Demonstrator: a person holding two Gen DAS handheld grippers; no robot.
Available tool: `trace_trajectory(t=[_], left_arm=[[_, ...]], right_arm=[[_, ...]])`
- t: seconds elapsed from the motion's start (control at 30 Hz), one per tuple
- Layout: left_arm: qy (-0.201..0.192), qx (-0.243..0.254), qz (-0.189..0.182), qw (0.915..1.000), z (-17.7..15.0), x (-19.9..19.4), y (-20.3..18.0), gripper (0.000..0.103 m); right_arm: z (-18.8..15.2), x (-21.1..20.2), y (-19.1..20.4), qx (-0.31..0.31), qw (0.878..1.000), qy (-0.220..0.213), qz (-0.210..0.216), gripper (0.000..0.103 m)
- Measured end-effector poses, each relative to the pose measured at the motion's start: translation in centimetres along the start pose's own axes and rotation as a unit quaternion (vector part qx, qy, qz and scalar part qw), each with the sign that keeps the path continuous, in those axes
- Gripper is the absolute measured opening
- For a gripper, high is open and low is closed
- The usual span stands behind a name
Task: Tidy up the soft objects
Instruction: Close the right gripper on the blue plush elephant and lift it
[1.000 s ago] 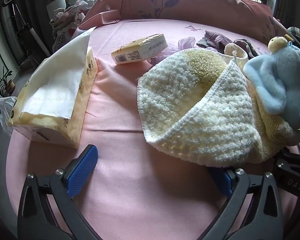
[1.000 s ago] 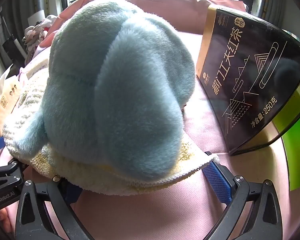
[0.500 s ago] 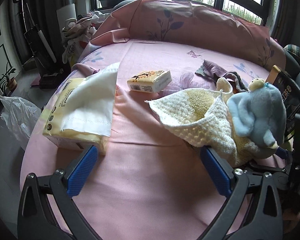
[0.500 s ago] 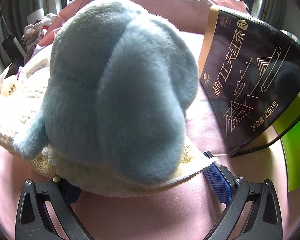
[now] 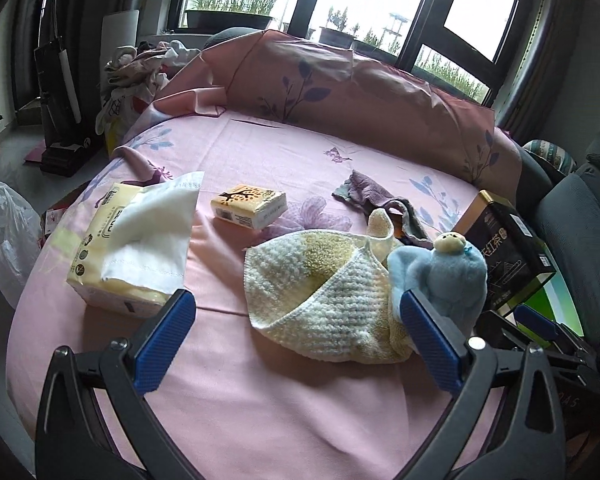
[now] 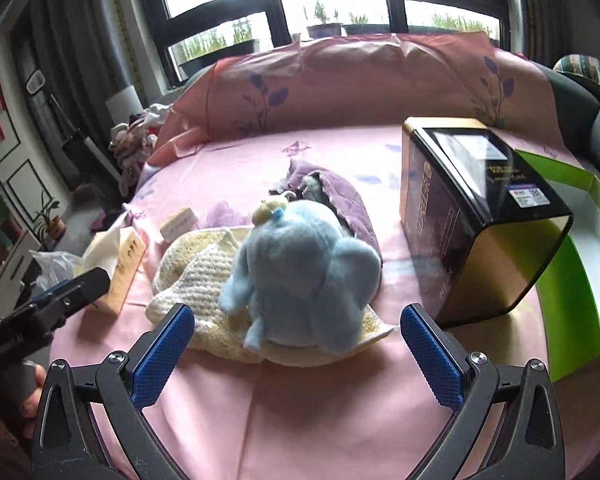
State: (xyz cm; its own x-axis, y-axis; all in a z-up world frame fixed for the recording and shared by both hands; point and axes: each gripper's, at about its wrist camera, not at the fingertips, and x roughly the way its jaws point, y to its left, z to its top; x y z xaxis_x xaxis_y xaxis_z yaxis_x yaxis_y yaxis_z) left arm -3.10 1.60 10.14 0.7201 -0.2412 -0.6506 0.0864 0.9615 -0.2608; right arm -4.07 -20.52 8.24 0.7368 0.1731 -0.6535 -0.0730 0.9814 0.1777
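**Both claws let go and back off from the bundled towel**

The right claw hangs wide open with nothing between its blue pads, pulled well back from the blue plush elephant that filled its whole view a second ago. Half a second back one pad was still tucked against the towel's edge; now both are clear of it. The left claw is just as released and empty, and it too has lifted away: the cream knitted towel that loomed close before now lies smaller, at about twelve to one o'clock from it.

Out from the claws, the towel lies folded over itself on the pink bed, and the elephant sits on its right-hand end, touching it. At two o'clock from the right claw stands a dark tea box, just beside the toy but apart from it, with a green tray behind. At eleven o'clock from the left claw is an open tissue pack; a small tissue packet lies at twelve, and a purple cloth is crumpled further back.

My reading: the towel-and-elephant pair has been set down as one tidy group and left alone. The purple cloth looks like the soft thing yet to be dealt with.
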Motion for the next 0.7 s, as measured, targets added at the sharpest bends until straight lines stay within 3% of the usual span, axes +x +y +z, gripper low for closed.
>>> trace_trajectory(t=[0.37,0.43,0.7], left_arm=[[-0.005,0.006,-0.025,0.9997,1.3,0.1,-0.5,0.097],[0.008,0.004,-0.034,0.9994,1.1,0.7,-0.7,0.095],[0.052,0.027,-0.085,0.9947,-0.2,3.0,-3.5,0.079]], right_arm=[[5.0,0.1,0.9,-0.006,1.000,-0.005,0.028,0.103],[5.2,0.7,0.2,0.013,0.999,0.000,0.033,0.094],[4.3,2.5,-0.7,0.034,0.997,0.031,0.061,0.079]])
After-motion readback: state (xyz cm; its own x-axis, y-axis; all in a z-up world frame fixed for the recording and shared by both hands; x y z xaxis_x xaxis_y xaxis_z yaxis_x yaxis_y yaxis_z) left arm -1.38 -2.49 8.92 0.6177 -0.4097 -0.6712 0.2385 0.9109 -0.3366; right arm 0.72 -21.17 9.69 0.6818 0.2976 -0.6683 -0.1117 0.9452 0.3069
